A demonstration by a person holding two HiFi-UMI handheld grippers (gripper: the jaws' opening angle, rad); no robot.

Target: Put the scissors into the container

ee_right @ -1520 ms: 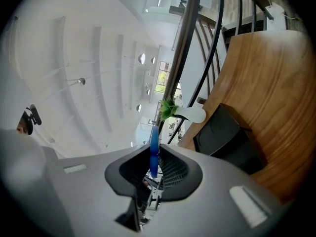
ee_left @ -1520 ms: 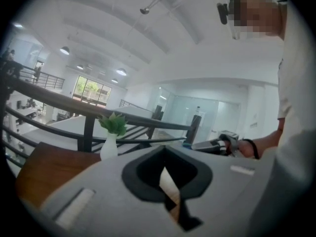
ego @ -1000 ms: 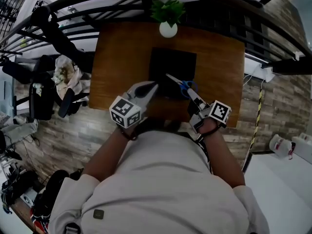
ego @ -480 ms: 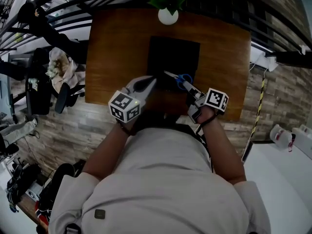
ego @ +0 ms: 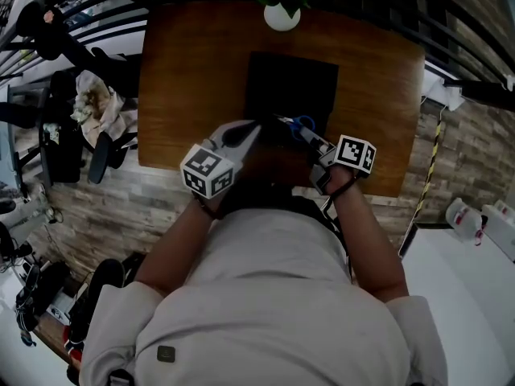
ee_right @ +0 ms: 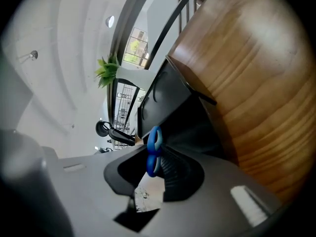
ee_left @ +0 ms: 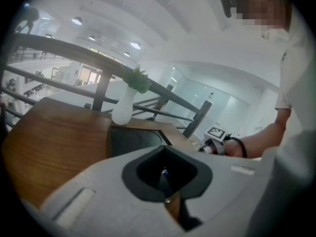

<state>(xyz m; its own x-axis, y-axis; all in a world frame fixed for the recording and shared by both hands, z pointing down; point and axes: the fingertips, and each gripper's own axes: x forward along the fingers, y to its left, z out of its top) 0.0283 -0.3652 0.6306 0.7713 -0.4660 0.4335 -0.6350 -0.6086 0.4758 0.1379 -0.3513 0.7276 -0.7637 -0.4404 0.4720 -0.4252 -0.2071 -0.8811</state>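
A black square container (ego: 291,79) sits mid-table. Blue-handled scissors (ego: 301,125) hang over its near right part, blades pointing left and away. My right gripper (ego: 316,142) is shut on their handles. In the right gripper view the blue handle loops (ee_right: 153,152) stand pinched between the pads, with the container (ee_right: 163,102) just beyond. My left gripper (ego: 252,130) hovers at the container's near left edge with its jaws together and nothing in them. Its own view looks past its tips (ee_left: 166,180) to the container (ee_left: 133,139).
A white vase with a green plant (ego: 282,14) stands at the far edge of the wooden table (ego: 189,71). A dark railing runs behind the table. A chair with clutter (ego: 88,115) stands at the left. The table's near edge lies just under both grippers.
The right gripper has carried the scissors slightly forward over the container's near edge. Their blades look shorter and more tipped down. The left gripper has kept beside them.
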